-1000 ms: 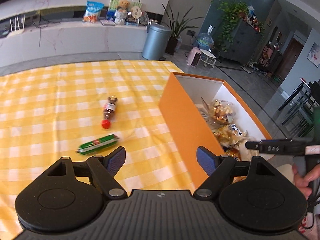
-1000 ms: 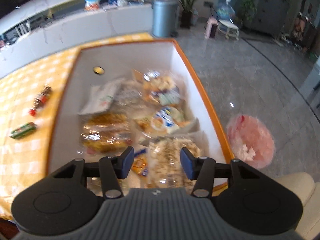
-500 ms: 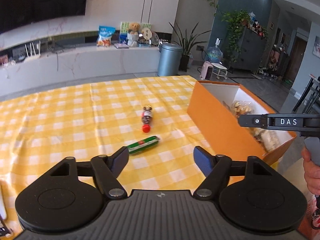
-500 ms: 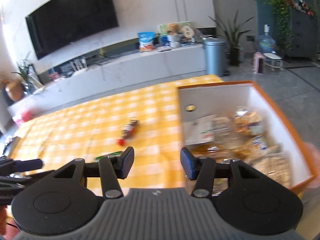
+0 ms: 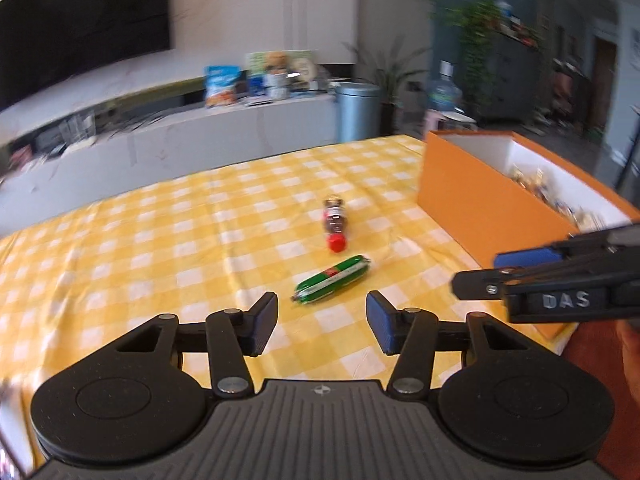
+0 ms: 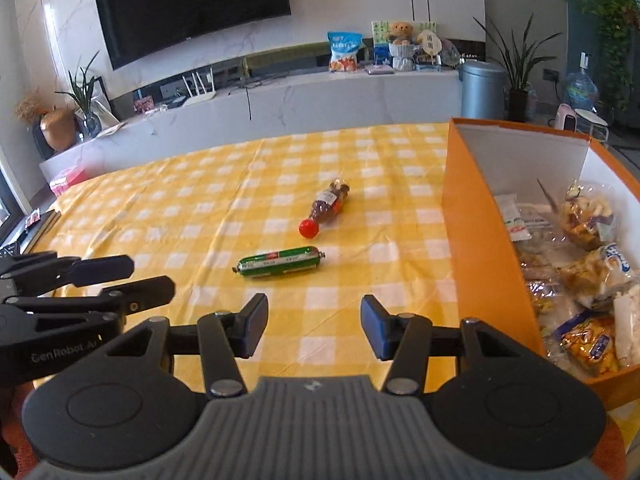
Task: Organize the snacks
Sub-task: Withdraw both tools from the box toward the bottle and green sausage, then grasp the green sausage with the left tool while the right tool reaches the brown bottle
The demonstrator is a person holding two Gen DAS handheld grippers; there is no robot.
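Note:
A green sausage stick (image 5: 332,280) (image 6: 279,262) lies on the yellow checked tablecloth (image 5: 160,248) (image 6: 208,208). Just beyond it lies a small brown bottle with a red cap (image 5: 335,224) (image 6: 326,208). My left gripper (image 5: 322,326) hovers a little short of the sausage; its jaws are closing with nothing between them. My right gripper (image 6: 314,330) is open and empty, above the cloth on the near side of the sausage. It also shows from the side in the left wrist view (image 5: 520,268). The orange box (image 5: 472,200) (image 6: 480,240) at the right holds several snack bags.
A white counter (image 6: 320,100) behind the table carries a blue bag and a toy bear. A grey bin (image 6: 482,90) and plants stand at its right. The left gripper shows at the lower left of the right wrist view (image 6: 92,280).
The right gripper swung left, from over the box to over the cloth near the sausage. The left gripper came closer to the sausage and its jaws narrowed.

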